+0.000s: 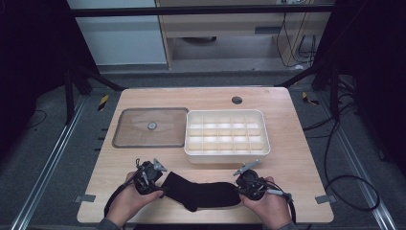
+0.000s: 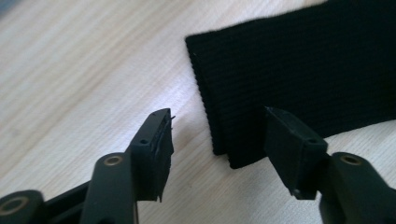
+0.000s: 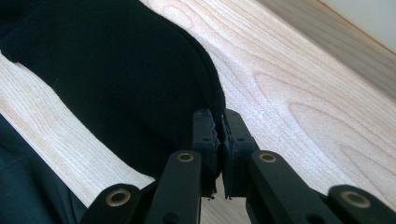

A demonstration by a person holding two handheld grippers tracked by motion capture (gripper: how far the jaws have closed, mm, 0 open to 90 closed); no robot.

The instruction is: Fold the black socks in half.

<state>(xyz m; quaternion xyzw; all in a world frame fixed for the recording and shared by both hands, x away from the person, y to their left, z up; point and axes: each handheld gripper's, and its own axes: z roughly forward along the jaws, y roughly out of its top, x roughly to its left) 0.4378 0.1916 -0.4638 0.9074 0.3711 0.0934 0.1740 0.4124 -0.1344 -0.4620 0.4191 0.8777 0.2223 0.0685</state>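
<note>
A black sock (image 1: pixel 201 194) lies flat near the table's front edge, between my two grippers. My left gripper (image 1: pixel 163 188) is at its ribbed cuff end (image 2: pixel 303 70). In the left gripper view that gripper (image 2: pixel 219 140) is open, the cuff's near corner sits between the jaws, and the left pad stands clear of the fabric. At the toe end is my right gripper (image 1: pixel 239 190). In the right gripper view its jaws (image 3: pixel 220 135) are pressed together on the rounded edge of the sock (image 3: pixel 116 79).
A white box (image 1: pixel 225 157) divided into several compartments stands just behind the sock. To its left lies a flat clear lid (image 1: pixel 139 136) with a small knob. Bare wood (image 1: pixel 287 167) runs to the right of the box, and a round cable hole (image 1: pixel 237 100) is at the back.
</note>
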